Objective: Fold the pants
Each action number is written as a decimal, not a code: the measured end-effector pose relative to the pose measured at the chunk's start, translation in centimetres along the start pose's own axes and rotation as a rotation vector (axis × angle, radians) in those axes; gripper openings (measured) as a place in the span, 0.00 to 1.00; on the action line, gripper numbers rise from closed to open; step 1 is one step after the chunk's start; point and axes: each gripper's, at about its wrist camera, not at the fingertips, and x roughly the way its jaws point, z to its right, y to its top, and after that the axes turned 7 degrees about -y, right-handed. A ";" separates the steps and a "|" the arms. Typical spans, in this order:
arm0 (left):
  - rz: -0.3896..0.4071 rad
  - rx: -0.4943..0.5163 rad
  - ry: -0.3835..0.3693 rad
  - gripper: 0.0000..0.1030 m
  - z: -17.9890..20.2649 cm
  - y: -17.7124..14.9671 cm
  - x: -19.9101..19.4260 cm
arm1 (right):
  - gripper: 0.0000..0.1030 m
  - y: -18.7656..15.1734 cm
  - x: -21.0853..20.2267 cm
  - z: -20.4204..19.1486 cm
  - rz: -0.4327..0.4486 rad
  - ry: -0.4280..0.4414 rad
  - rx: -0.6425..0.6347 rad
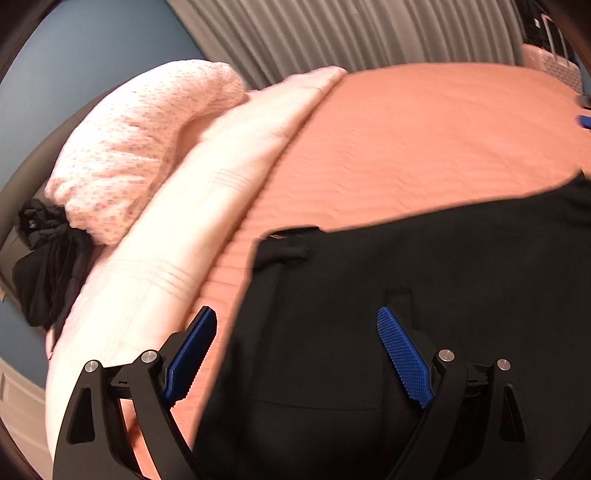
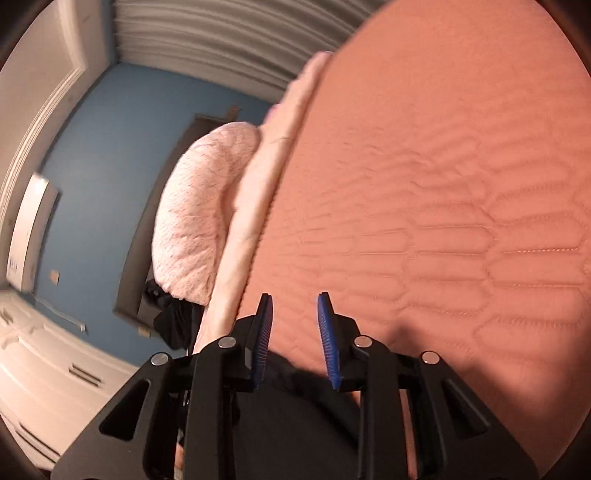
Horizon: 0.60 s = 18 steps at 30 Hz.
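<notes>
Black pants (image 1: 406, 280) lie spread on the orange quilted bedspread (image 1: 424, 140), their waistband end with a belt loop toward the left. My left gripper (image 1: 295, 317) hovers over that end, open wide, with one blue pad (image 1: 192, 354) over the bedspread and the other over the black cloth. In the right wrist view my right gripper (image 2: 295, 299) points across the bedspread (image 2: 443, 184) with a narrow gap between its blue pads (image 2: 328, 339). An edge of the black pants (image 2: 295, 376) shows low between the fingers; the pads do not visibly press on it.
A folded pale pink blanket (image 1: 192, 206) runs along the bed's left side, with a flowered pink pillow (image 1: 140, 144) beyond it. Dark clothing (image 1: 48, 266) is bunched by the pillow. Grey curtains (image 1: 351, 33) and a blue wall (image 2: 103, 177) stand behind.
</notes>
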 end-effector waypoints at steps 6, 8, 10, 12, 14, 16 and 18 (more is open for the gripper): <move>0.034 -0.004 0.029 0.85 -1.9 -2.7 -4.4 | 0.23 -6.7 10.0 -4.8 -0.374 -0.132 -0.350; 0.015 -0.012 0.010 0.85 -1.8 -3.8 -5.2 | 0.02 -2.2 9.8 0.5 -0.229 -0.208 -0.140; -0.002 -0.008 -0.014 0.85 -1.6 -5.1 -5.7 | 0.08 0.9 5.5 3.3 -0.006 -0.308 0.032; 0.000 0.003 -0.011 0.85 -1.4 -6.4 -5.6 | 0.08 0.4 4.2 0.4 0.002 -0.130 -0.020; 0.006 -0.008 -0.008 0.85 -1.4 -7.3 -4.7 | 0.08 -2.9 6.4 -4.7 -0.150 -0.042 -0.195; 0.016 -0.066 -0.020 0.85 -1.9 -7.5 -3.8 | 0.08 -7.6 10.8 -8.9 -0.338 -0.001 -0.355; 0.024 -0.129 0.013 0.85 -3.2 -6.3 -3.4 | 0.08 -10.7 16.2 -10.5 -0.457 -0.032 -0.447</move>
